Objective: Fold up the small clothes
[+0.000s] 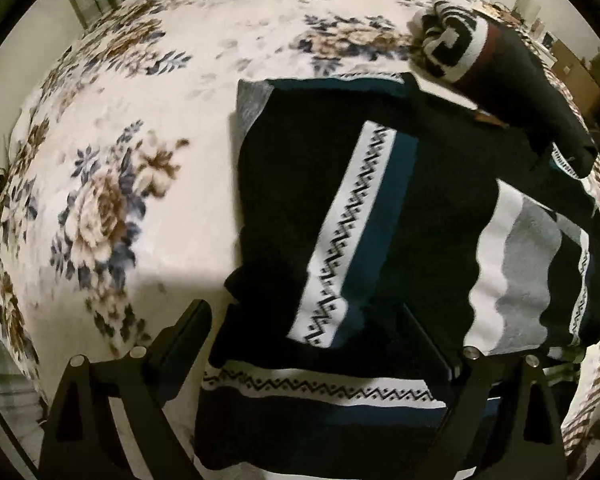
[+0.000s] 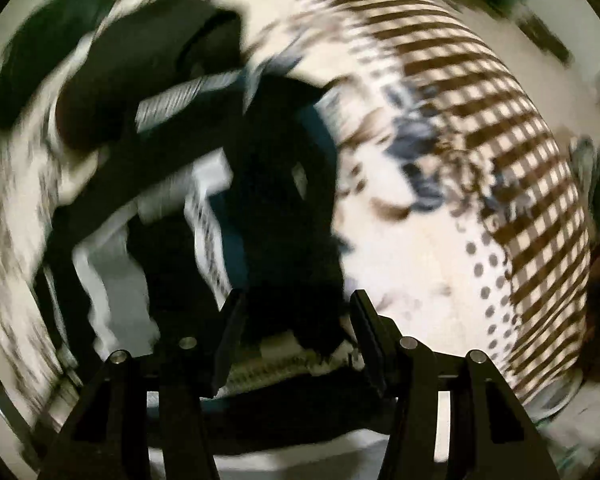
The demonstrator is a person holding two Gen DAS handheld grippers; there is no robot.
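Note:
A dark knitted sweater with white zigzag bands and a teal stripe lies partly folded on the flowered bedspread. In the left wrist view my left gripper points down over its near edge. A folded layer with a zigzag band fills the gap between the two black fingers. The right wrist view is heavily blurred. There my right gripper has a bunched fold of the same sweater between its fingers, pads against the cloth.
A dark tube-shaped piece with a black-and-white patterned end reaches over the sweater's far right corner; whether it is a sleeve or a garment is unclear. A brown checked border runs along the bedspread's right side. Beyond the bed are room furnishings.

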